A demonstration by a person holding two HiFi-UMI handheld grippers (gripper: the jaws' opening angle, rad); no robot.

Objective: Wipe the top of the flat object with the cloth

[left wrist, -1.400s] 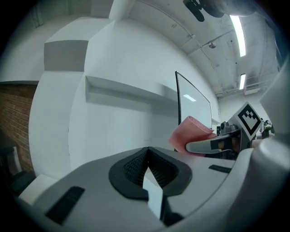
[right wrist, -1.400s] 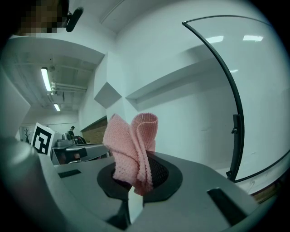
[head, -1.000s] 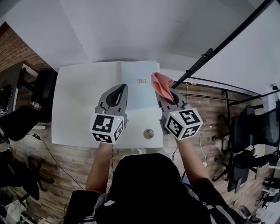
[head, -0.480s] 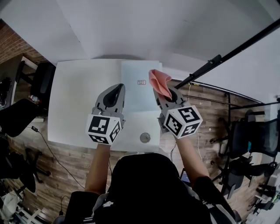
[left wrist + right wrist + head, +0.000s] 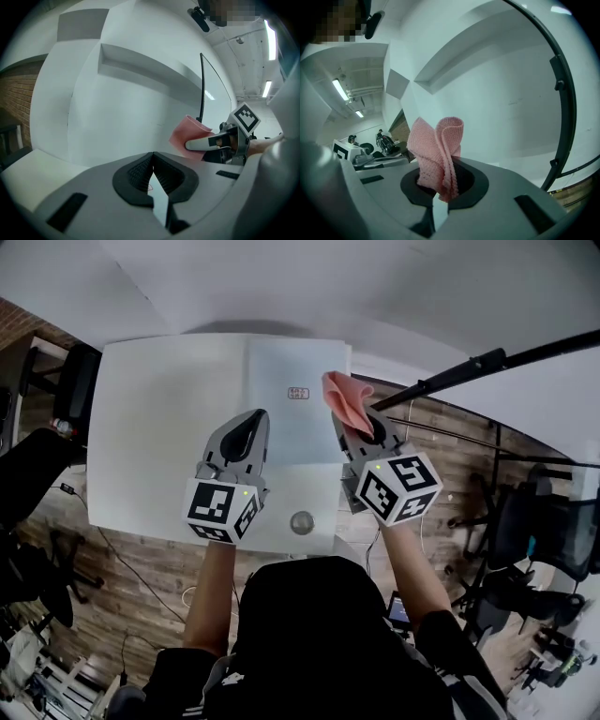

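Observation:
A pale flat panel [image 5: 286, 367] with a small red label [image 5: 298, 393] lies on the white table [image 5: 150, 427], at its far right part. My right gripper [image 5: 359, 430] hovers at the panel's right edge, shut on a bunched pink cloth [image 5: 346, 400] that sticks up out of its jaws. In the right gripper view the cloth [image 5: 437, 152] stands folded between the jaws of that gripper [image 5: 439, 190]. My left gripper [image 5: 252, 418] is over the panel's near left edge, shut and empty; its pads [image 5: 161, 171] meet. The left gripper view shows the right gripper [image 5: 210, 143] with the cloth [image 5: 183, 132].
A small round silver thing [image 5: 302, 522] sits near the table's front edge between my arms. A black pole [image 5: 469, 367] slants off to the right of the table. Black chairs stand at the left [image 5: 70, 390] and right [image 5: 548, 521] on the wooden floor.
The head view has tipped, so the table sits higher and larger in frame. Both grippers keep nearly the same places over the panel; the cloth stays clamped in the right one.

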